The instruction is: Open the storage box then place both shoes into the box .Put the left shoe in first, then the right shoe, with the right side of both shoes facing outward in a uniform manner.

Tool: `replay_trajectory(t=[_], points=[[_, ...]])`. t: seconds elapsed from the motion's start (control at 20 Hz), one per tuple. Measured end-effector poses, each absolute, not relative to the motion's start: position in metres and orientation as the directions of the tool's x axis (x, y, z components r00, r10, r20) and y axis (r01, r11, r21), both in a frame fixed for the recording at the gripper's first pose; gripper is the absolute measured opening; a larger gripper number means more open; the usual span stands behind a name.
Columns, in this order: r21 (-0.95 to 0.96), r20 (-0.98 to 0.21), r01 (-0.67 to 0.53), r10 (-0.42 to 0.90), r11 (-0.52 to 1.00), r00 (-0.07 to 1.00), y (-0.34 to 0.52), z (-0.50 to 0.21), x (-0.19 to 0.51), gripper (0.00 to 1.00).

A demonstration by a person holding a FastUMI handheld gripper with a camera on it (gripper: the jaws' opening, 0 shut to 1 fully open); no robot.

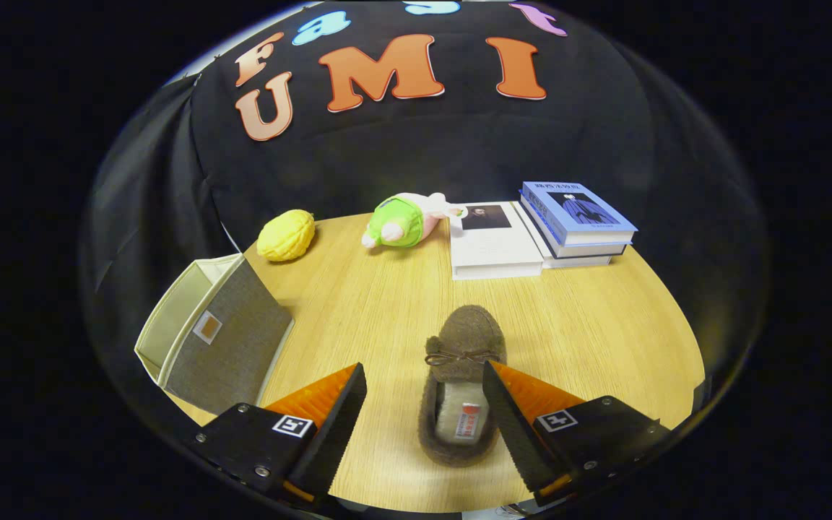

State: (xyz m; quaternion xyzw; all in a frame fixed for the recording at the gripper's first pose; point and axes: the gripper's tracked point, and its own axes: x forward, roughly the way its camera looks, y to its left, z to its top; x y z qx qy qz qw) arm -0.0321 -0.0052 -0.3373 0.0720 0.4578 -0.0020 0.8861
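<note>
Gripper [425,415]: fingers spreading wide, flanking shoe [461,383], not touching. Box [217,332] lying open at 10 o'clock. Books [531,231] resting at 1 o'clock.

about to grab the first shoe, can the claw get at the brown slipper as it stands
Probably yes: the claw is open with the brown slipper lying between its fingers on the table, nothing in between. The storage box sits off to the side.
</note>
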Motion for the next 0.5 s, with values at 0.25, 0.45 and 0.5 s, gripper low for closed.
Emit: replay_trajectory(t=[0.25, 0.45, 0.5], points=[[0.159, -0.855, 0.128, 0.071, 0.979, 0.514, -0.034, -0.381, -0.044, 0.93], [0.179, -0.874, 0.174, 0.076, 0.968, 0.479, -0.051, -0.412, -0.043, 0.8], [0.17, -0.878, 0.175, 0.068, 0.97, 0.474, -0.055, -0.421, -0.04, 0.78]])
